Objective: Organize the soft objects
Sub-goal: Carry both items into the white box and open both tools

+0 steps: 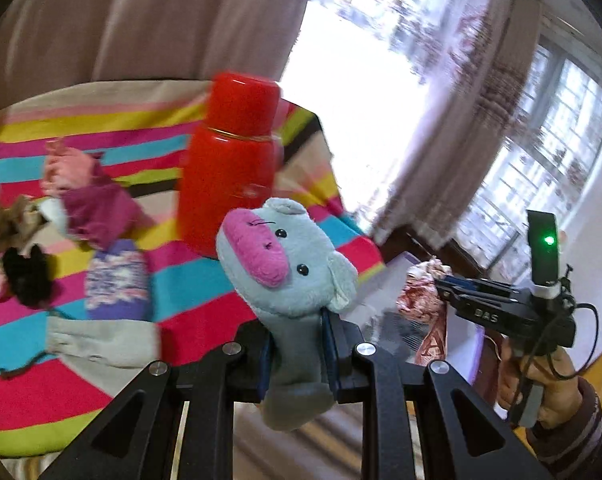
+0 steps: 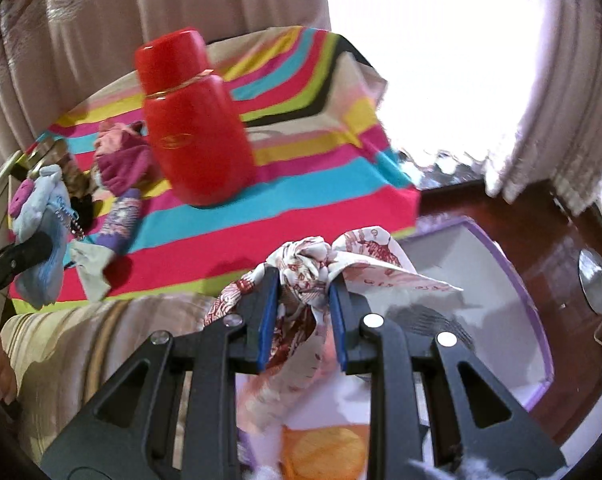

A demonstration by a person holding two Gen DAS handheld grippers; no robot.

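Two tools: left (image 1: 297, 354) clamps one plush toy (image 1: 289, 264), right (image 2: 303, 320) one scarf (image 2: 313, 268).

Left gripper (image 1: 299, 354) and right gripper (image 2: 303, 320) both angle downward, jaws clamped, the right held in a hand (image 1: 541, 392).

You see a red flask (image 2: 193, 120) standing upright on the striped cloth (image 2: 301, 216). Behind it hang beige curtains (image 1: 149, 16), and a bright window (image 1: 361, 80) is beside them.

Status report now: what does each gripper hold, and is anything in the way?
Left gripper shut on plush toy. Right gripper shut on patterned cloth, above purple-rimmed box. Red flask upright on striped cloth, not blocking.
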